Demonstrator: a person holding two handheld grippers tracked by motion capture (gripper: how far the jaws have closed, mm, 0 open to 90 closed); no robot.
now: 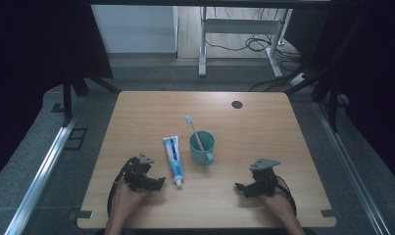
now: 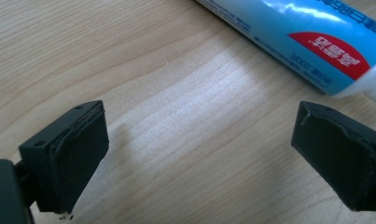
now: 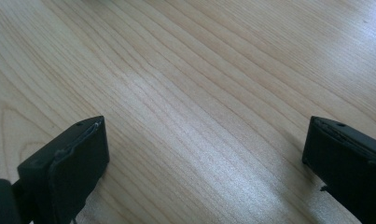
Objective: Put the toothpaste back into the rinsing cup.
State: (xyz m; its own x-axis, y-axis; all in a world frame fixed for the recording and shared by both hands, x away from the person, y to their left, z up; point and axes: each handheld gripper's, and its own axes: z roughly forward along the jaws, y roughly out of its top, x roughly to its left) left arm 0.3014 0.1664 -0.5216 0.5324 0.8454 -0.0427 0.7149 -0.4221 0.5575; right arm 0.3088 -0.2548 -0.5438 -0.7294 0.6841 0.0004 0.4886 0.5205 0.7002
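Looking down from the high view, the wooden table (image 1: 136, 112) carries a toothpaste tube (image 1: 173, 155) lying flat near the middle, cap end toward the person, and just right of it a teal mug (image 1: 202, 146) with a toothbrush (image 1: 194, 131) standing in it, bristles up. The left gripper (image 1: 158, 183) sits low on the table just left of the tube's cap end, apart from it; the right gripper (image 1: 239, 186) rests well off to the right, pointing inward, its state hard to judge from up here

From the left gripper view, the jaws stand wide and released over bare wood, nothing between them; the blue and white tube (image 2: 293, 39) crosses the upper right corner, just beyond the right-hand jaw

From the right gripper view, the jaws are spread wide and released over plain wood grain
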